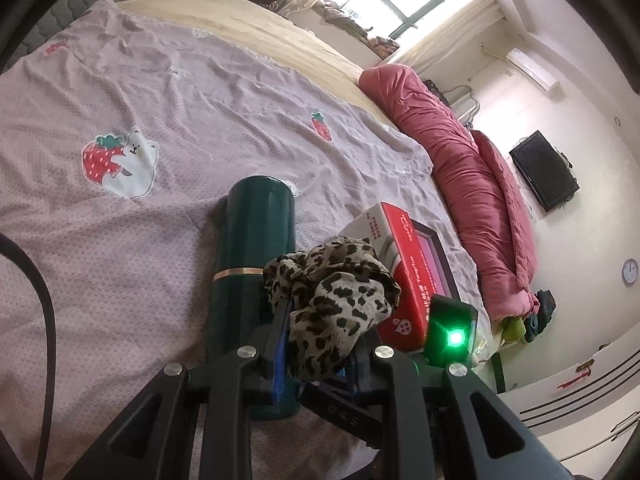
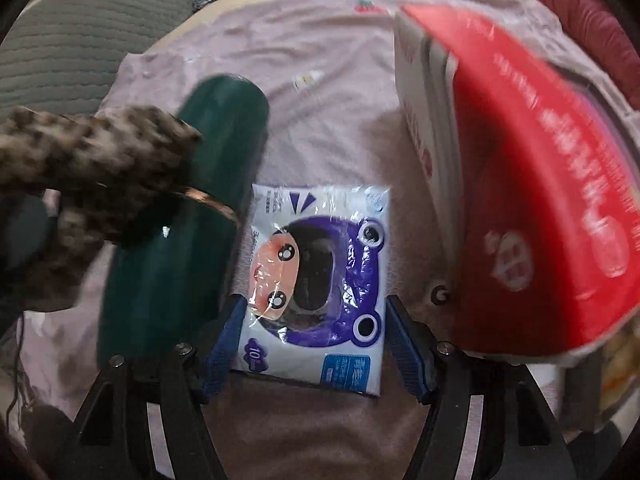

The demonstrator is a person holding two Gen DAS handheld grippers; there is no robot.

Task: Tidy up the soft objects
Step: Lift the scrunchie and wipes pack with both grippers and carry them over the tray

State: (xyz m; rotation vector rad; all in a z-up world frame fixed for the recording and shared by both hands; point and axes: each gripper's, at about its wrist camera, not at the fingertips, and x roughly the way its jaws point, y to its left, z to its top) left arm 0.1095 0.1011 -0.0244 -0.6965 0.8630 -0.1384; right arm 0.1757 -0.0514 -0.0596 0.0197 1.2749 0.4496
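**Desk:** What could go wrong on the bed from here?

**Operator:** I see two risks. My left claw (image 1: 320,344) grips a bunched leopard-print cloth (image 1: 336,296) raised above the pink bedspread (image 1: 160,92), over the green flask (image 1: 256,240) that lies on its side. Much of the loose fabric spills past the fingers, so a fast swing could, I judge, drag it across the flask or the red box (image 1: 404,276) and roll or shove them. The second risk is the tissue pack (image 2: 320,280): its wrapper looks slick, and a shallow pinch might let it slide out.

**Desk:** And the claws themselves?

**Operator:** The left is clenched on the cloth, its jaws drawn fairly close with fabric wedged between them. My right claw (image 2: 316,344) stands wide, clasping nothing; its blue pads (image 2: 224,344) straddle the near end of the pack, which lies flat on the bedspread between flask and box. Whether the pads touch the wrapper, I cannot tell. The right-wrist view is blurred at the cloth and box.
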